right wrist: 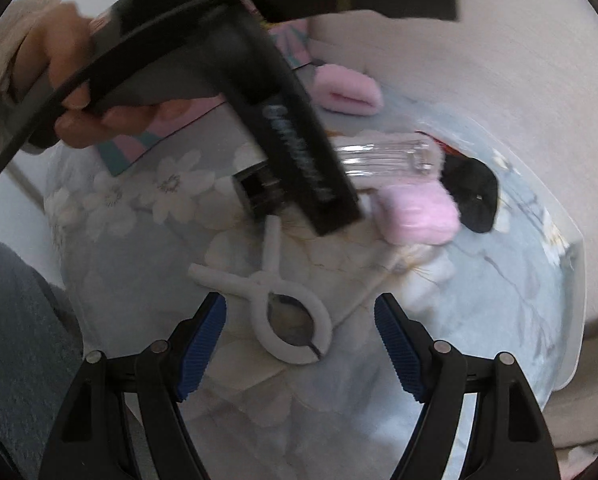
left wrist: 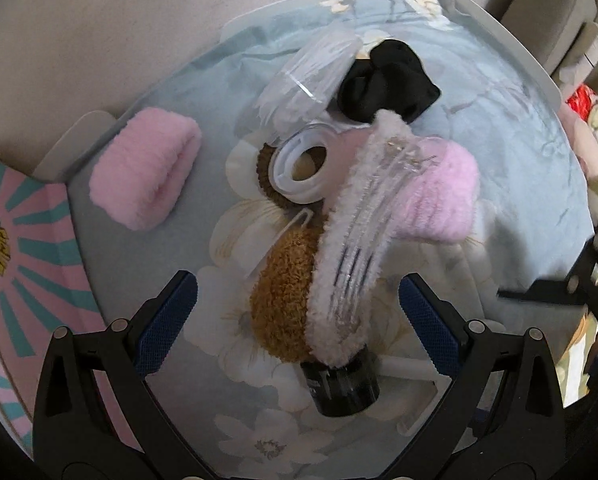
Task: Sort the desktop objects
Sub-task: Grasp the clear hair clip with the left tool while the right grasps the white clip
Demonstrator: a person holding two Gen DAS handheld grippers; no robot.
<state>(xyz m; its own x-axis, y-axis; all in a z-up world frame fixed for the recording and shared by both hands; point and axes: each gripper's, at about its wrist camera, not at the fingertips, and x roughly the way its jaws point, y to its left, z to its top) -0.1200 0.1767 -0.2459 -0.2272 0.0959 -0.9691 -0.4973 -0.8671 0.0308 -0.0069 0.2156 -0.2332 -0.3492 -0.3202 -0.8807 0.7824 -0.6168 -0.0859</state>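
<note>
White clip [right wrist: 289, 308] lies flat on the floral cloth [right wrist: 499, 288], just ahead of my right gripper [right wrist: 299, 344] and between its spread, empty jaws. I judge it light, stiff, slick plastic — best pinched across the ring end. Left gripper [left wrist: 297, 320] also gapes empty, straddling a fluffy claw clip [left wrist: 351, 240] — soft cover, hard core. Only the left view shows the brown scrunchie [left wrist: 287, 300]; only the right shows a hand [right wrist: 83, 80].

Fluffy pink plush roll [left wrist: 145, 172]; curly brown fleece [left wrist: 285, 300] beneath a clear glossy plastic claw clip [left wrist: 363, 236]; matt white plastic clamp [right wrist: 287, 308]; smooth floral cloth [left wrist: 499, 128].
</note>
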